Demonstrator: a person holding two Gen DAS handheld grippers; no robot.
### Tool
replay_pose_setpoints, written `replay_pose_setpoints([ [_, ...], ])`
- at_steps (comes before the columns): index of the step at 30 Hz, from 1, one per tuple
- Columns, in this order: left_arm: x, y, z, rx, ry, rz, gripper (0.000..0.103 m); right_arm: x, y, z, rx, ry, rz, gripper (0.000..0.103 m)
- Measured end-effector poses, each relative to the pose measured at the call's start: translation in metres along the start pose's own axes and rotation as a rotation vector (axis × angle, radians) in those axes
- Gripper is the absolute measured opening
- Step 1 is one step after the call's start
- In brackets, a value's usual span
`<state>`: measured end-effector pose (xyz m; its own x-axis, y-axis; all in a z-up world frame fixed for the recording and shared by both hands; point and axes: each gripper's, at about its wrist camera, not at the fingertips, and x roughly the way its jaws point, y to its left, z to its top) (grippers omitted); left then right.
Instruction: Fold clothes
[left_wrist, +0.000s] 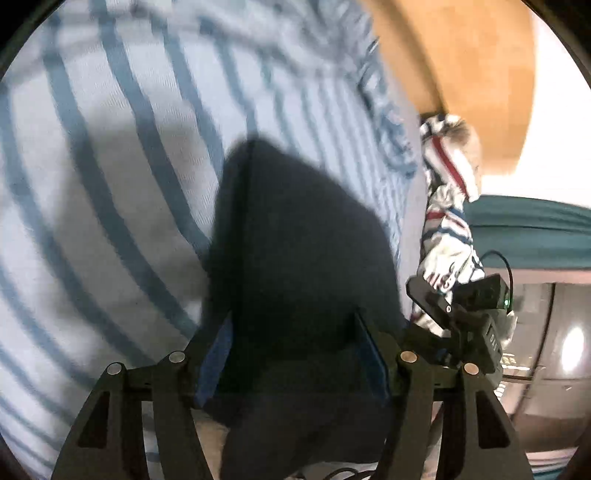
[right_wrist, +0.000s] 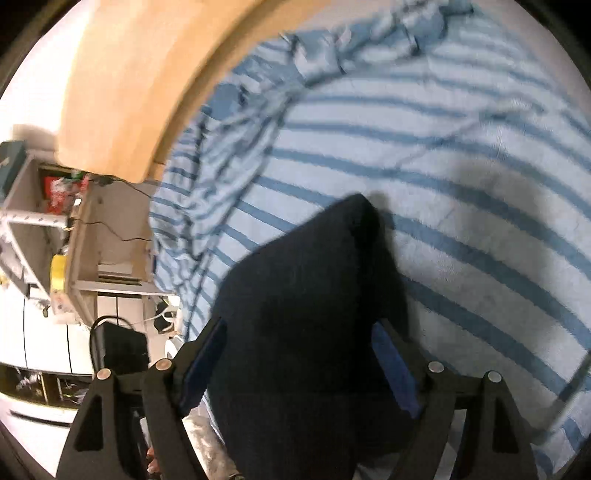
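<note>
Between the left gripper's fingers: the left gripper stood spread wide with a dark garment filling the gap; whether its blue pads truly pressed the cloth could not be told.
Right gripper: the right gripper was likewise spread, the same dark garment bunched between its fingers and rising to a peak ahead; pinch or mere cradle could not be told.
Garment's place: it hung from both tools just above a striped blanket, blue on white, which covered the bed.
Step in hand: judging by the cloth held at two points over a flat surface, this looked like bringing the piece down to lay it out or to set a fold.
Next move: it would call for level hands, the far edge landing first, and the cloth kept taut so no crease formed beneath.
Beyond the bed: a wooden headboard curved along the blanket's rumpled edge; a shelf unit stood beside it, and a patterned sleeve showed behind the other tool in the left view.
Hard to make out: both views were smeared; the garment's kind, its edges and lower part were cut off by the frame, and shadow swallowed its folds.
</note>
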<state>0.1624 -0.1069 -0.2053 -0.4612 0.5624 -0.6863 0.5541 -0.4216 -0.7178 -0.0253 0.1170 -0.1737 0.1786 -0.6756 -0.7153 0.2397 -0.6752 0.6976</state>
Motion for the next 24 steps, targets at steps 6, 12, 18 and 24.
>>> replay_pose_setpoints([
  [6,-0.015,-0.03,0.013,0.114,-0.114,0.03,0.036,-0.008,0.034,0.004,-0.202,-0.08,-0.04,0.04],
  [12,0.019,-0.03,0.012,0.192,-0.053,0.165,0.042,0.016,0.017,0.008,-0.186,-0.02,-0.219,0.058],
  [18,-0.035,-0.058,0.016,0.222,-0.202,0.164,0.071,-0.03,0.069,0.004,-0.301,-0.208,-0.31,0.085],
  [24,-0.039,-0.091,0.04,0.262,-0.29,0.167,0.027,-0.013,0.102,0.02,-0.397,-0.255,-0.429,0.031],
])
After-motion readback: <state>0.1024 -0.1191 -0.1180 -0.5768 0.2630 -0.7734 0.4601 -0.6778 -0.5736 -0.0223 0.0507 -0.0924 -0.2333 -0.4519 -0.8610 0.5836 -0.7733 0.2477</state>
